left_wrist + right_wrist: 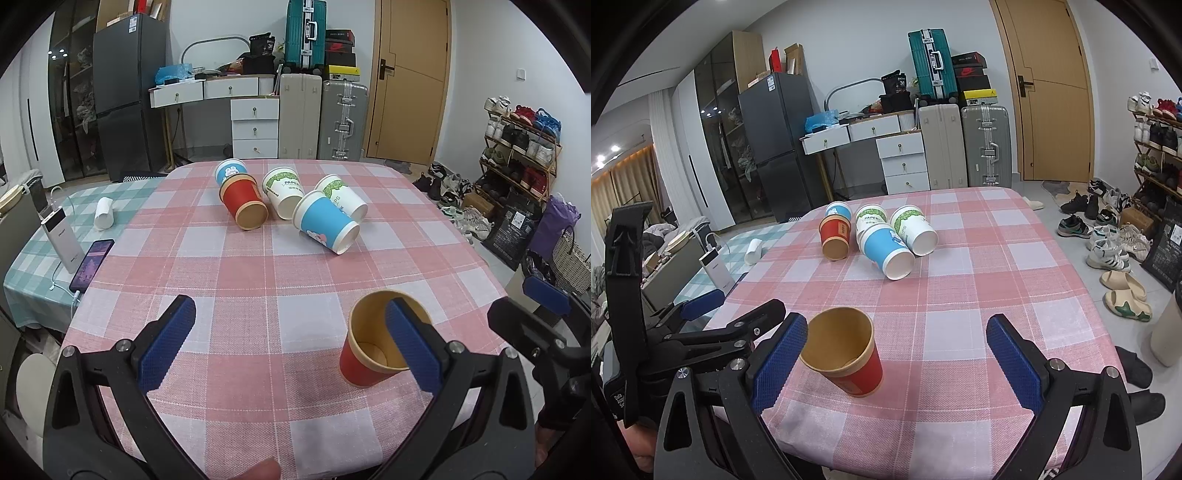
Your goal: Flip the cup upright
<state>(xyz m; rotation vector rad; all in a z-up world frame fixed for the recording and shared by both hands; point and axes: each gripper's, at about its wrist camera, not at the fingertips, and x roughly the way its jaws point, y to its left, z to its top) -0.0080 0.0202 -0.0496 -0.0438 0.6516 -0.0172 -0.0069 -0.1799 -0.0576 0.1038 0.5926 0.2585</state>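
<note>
1. The red cup (849,354) is standing mouth-up near the table's front edge, its axis leaning slightly.
2. The left gripper (291,345) and the right gripper (897,356) are both gaping wide, holding nothing.
3. Five cups are lying tipped mid-table, well apart, among them a blue cup (327,221).
4. Open checked cloth (960,295) is lying between.
</note>
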